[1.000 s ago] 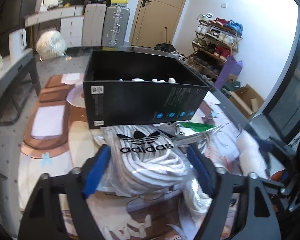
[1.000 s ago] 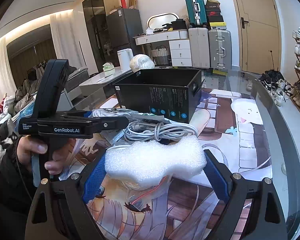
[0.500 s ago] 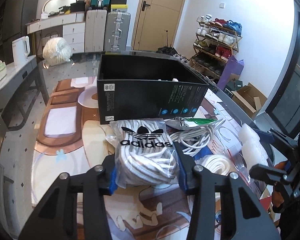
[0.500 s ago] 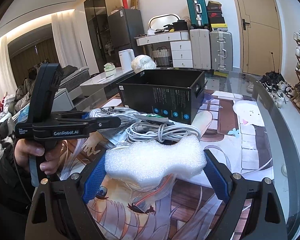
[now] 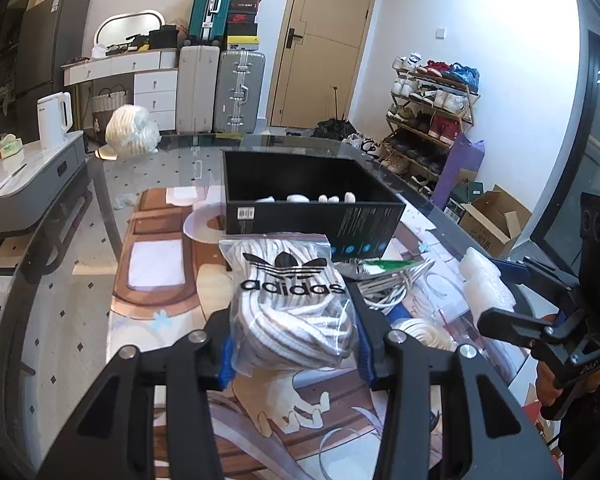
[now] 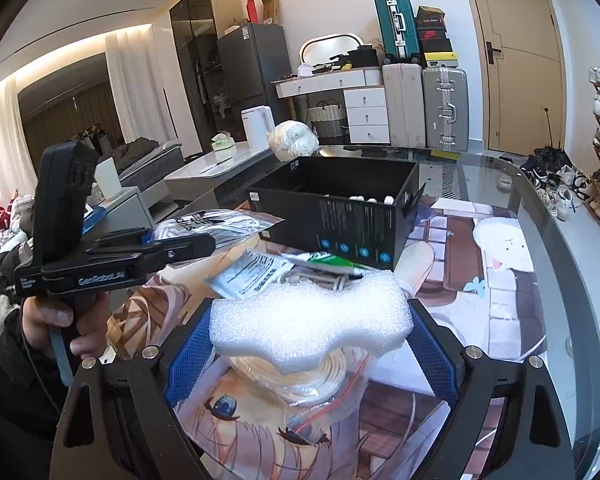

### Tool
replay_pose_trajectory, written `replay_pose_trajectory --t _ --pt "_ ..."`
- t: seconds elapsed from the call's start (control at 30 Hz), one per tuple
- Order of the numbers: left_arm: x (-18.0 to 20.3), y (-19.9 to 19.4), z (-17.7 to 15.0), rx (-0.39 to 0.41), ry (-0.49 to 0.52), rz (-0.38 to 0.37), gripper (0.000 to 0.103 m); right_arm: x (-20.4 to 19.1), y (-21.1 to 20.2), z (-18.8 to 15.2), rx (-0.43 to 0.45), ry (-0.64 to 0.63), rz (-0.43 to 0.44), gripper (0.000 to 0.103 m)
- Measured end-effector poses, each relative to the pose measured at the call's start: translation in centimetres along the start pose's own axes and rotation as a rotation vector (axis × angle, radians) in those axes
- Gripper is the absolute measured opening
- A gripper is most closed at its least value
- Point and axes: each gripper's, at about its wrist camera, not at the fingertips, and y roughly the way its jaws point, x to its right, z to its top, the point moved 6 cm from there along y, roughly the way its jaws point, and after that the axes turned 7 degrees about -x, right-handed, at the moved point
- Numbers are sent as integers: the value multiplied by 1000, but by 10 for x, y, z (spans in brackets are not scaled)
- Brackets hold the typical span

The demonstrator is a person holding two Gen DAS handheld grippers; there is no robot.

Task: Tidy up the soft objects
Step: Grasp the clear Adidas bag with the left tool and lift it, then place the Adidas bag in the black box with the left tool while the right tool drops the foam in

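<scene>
My left gripper [image 5: 294,354] is shut on a clear zip bag of white rope with an adidas logo [image 5: 292,304], lifted above the table. The bag also shows in the right wrist view [image 6: 208,224]. My right gripper [image 6: 310,344] is shut on a white foam block [image 6: 310,322], held above a bagged coil of cream rope [image 6: 300,372]. The foam block also shows in the left wrist view [image 5: 486,280]. An open black box [image 5: 312,208] with several small white pieces inside stands ahead of both grippers; it also shows in the right wrist view [image 6: 340,208].
A white cable bundle [image 5: 392,282] and a green-and-white packet [image 6: 324,260] lie in front of the box. A bundle of white rope [image 5: 130,132] sits at the far table edge. The glass table's curved edge [image 6: 572,264] runs along the right. A side cabinet [image 5: 24,184] stands at left.
My left gripper closed on the adidas bag and lifted it up and back from the box. My right gripper rose slightly with the foam block.
</scene>
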Motion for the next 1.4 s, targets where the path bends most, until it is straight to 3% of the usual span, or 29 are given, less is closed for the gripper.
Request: replay_pose_trajectory --t 0.53,1.4 --pt "-2 -16 49 71 33 2 45 -3 4 52 -13 -80 -44 92" --pt "2 47 101 27 118 -2 45 24 65 118 -96 -171 -89 92"
